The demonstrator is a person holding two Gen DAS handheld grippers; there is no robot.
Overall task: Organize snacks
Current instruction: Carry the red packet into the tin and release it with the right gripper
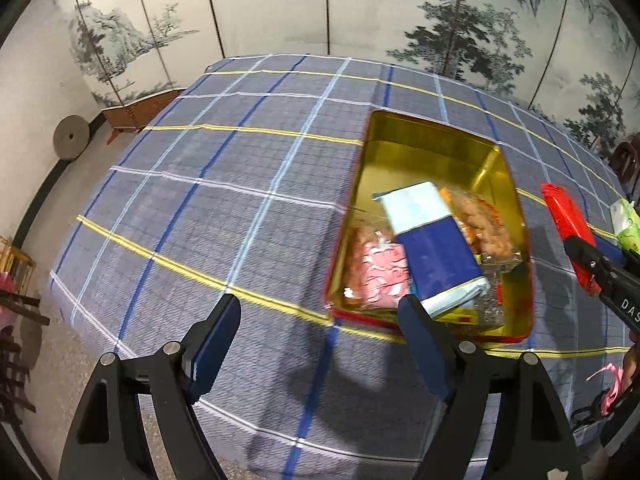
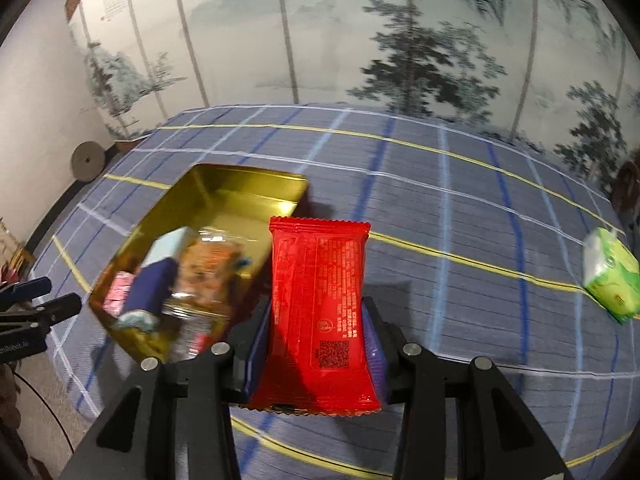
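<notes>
Our right claw (image 2: 316, 344) gripped a red packet (image 2: 320, 312) beside the tin (image 2: 240, 188); our left claw (image 1: 320, 320) gaped empty.

A home-like room: ink-painted folding screen (image 1: 280, 8) behind a plaid-clothed table (image 1: 224, 200).

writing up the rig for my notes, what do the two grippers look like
Both match: the left gripper and right gripper have black angular frames with triangular cut-outs, round silver pivot pins and flat blue pads on the fingers. White lettering marks the body of each as seen from the other's camera; it is only partly legible.
</notes>
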